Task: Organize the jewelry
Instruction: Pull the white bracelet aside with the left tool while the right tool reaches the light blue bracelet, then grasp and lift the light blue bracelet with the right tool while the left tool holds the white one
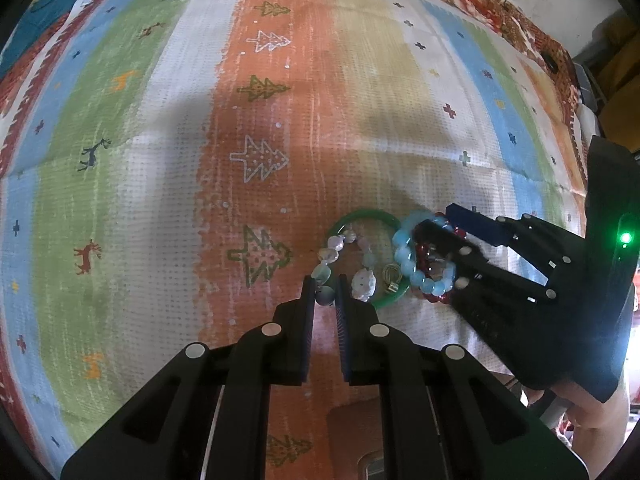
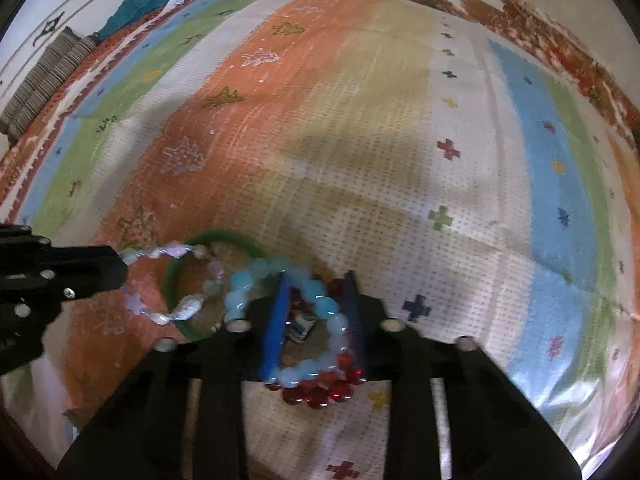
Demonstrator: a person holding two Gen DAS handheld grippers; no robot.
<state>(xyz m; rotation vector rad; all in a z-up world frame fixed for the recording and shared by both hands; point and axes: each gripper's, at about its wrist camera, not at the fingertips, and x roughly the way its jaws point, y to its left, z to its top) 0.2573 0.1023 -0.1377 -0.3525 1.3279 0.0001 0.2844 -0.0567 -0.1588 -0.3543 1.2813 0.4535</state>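
Note:
Several bracelets lie bunched on a striped patterned cloth point(image 1: 120, 120). A green bangle point(image 1: 372, 214) point(image 2: 224, 236) rests flat, with a pastel stone bracelet point(image 1: 336, 242) point(image 2: 188, 308) draped across it. My left gripper point(image 1: 324, 280) point(image 2: 120, 268) is shut on one bead of that pastel bracelet. A light blue bead bracelet point(image 1: 404, 264) point(image 2: 240, 292) overlaps a red bead bracelet point(image 1: 434, 298) point(image 2: 316, 396). My right gripper point(image 2: 318, 276) point(image 1: 444, 220) points steeply down, its pads closed against blue beads, with red beads also between them.
A small gold trinket point(image 1: 392, 276) lies inside the bangle, and a small blue-white piece point(image 2: 304, 326) sits under the right fingers. A folded striped textile point(image 2: 44, 76) lies at the far left. A person's hand point(image 1: 592, 412) holds the right gripper.

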